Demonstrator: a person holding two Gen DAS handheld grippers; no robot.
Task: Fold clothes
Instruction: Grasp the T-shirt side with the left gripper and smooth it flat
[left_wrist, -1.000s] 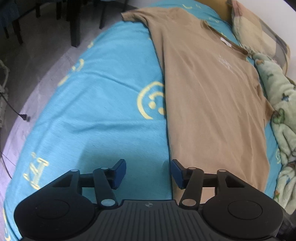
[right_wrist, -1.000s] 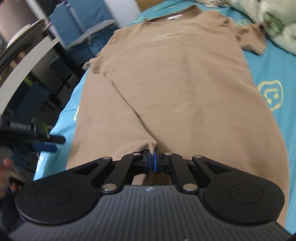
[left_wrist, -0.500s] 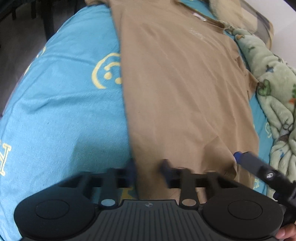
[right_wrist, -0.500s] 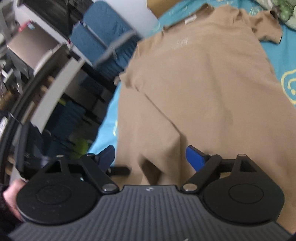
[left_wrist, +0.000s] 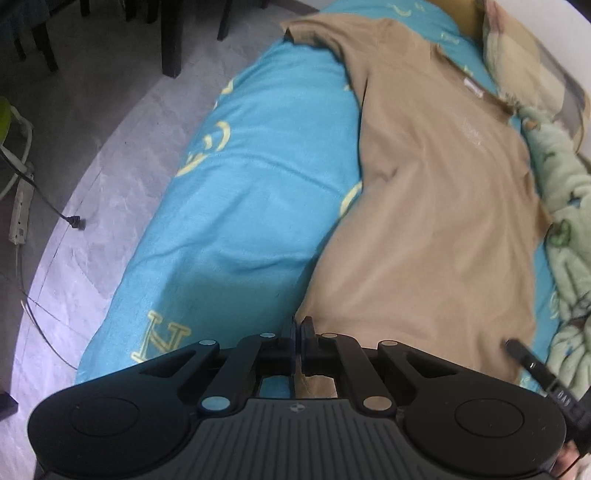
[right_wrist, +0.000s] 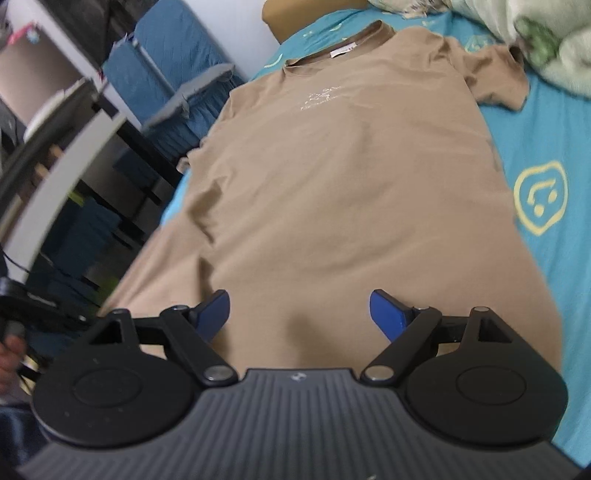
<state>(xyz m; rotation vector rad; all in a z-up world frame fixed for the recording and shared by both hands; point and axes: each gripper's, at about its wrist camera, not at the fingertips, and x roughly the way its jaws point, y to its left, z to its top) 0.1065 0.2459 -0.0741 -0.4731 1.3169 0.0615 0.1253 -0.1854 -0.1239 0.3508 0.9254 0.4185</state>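
Left wrist view: the left gripper is seen with its fingers pressed together on the lower left corner of the tan T-shirt, the hem edge being pinched right at the fingertips. From that pinch the shirt is spread ahead and to the right of the gripper, over a turquoise bedspread printed with yellow smiley faces. Its collar lies far ahead, and one sleeve is draped over the far edge of the bed. A green patterned blanket is bunched along the shirt's right side. Left of the gripper, grey floor and a power strip with its cable are visible (the strip lies well apart from the bed).

In the right wrist view, the right gripper is held just above the shirt's hem with its blue fingers spread wide, nothing being gripped between them. The shirt is laid front up straight ahead, its collar farthest away and its right sleeve resting beside the blanket. At the left edge a hand is partly seen.
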